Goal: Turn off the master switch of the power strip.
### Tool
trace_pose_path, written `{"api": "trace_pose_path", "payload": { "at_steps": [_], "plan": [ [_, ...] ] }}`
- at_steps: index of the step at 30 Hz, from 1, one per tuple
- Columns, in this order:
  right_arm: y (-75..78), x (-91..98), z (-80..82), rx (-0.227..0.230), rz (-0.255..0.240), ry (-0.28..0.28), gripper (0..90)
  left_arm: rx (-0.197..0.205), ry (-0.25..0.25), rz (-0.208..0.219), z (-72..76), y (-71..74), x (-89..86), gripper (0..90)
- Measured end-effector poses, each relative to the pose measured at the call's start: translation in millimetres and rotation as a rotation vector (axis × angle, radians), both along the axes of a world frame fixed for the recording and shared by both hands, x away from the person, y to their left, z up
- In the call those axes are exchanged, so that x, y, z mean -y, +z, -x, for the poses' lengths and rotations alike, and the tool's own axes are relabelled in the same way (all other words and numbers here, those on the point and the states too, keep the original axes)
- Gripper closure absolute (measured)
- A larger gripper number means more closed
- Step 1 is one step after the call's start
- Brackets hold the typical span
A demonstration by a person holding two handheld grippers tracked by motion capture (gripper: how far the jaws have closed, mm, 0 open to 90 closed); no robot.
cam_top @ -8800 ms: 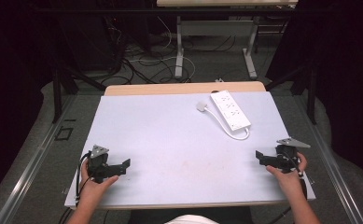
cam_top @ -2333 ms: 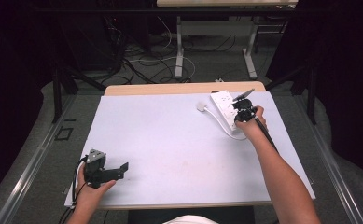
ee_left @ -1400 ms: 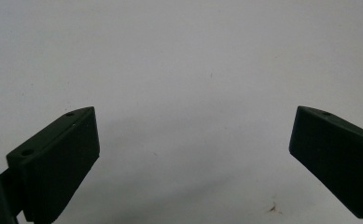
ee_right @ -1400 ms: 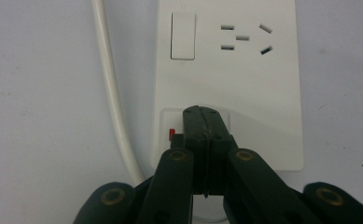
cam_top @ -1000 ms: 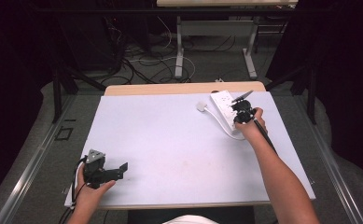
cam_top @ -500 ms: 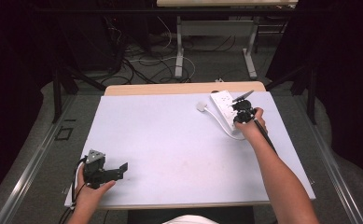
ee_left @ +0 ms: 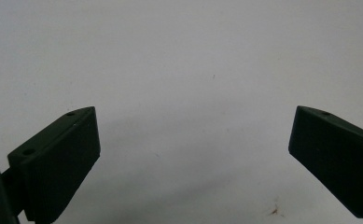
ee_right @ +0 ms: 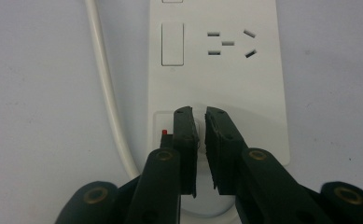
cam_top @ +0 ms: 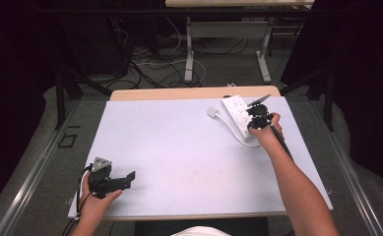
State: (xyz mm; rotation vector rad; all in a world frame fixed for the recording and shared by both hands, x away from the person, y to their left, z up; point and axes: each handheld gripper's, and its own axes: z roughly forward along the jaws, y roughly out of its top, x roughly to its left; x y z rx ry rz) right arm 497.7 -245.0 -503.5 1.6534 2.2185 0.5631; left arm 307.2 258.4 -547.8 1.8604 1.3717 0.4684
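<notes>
A white power strip lies at the table's far right, its cable looping to a loose plug. My right gripper sits on the strip's near end. In the right gripper view its jaws stand almost together over the nearest socket, a narrow white ridge of a rounded plug between the pads. They have just been easing open slightly with that ridge still between them. A red switch shows beside the left pad. My left gripper rests open at the front left, with only bare table between its jaws.
The pale table top has a wooden strip along its far edge. A second socket and rocker switch lie farther along the power strip. Cables and desk legs stand on the floor beyond.
The right hand went from the front right edge to the strip's near end and has stayed there. The left hand has not moved.
</notes>
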Motion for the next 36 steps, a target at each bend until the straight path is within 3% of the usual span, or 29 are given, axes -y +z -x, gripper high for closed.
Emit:
{"api": "trace_pose_path", "payload": {
  "at_steps": [5,9,26,31,36],
  "plan": [
    [0.8,1.6,0.0,-0.007,-0.026,-0.01,75.9,-0.004,-0.002,-0.001,0.2,0.4,-0.3,2.2],
    [1.6,3.6,-0.3,-0.017,-0.02,-0.014,70.8,-0.005,-0.003,-0.001,0.0,0.3,-0.1,2.2],
    [4.3,5.7,-1.4,-0.015,-0.039,-0.052,38.2,-0.003,-0.005,-0.003,0.1,0.6,-0.2,2.2],
    [4.2,5.0,-1.2,-0.035,-0.042,-0.044,37.8,-0.003,-0.005,-0.004,0.2,0.6,-0.2,2.2],
    [3.1,3.3,-0.3,-0.032,-0.034,-0.041,29.9,-0.005,-0.007,-0.004,0.3,1.0,-0.4,2.2]
  ]
}}
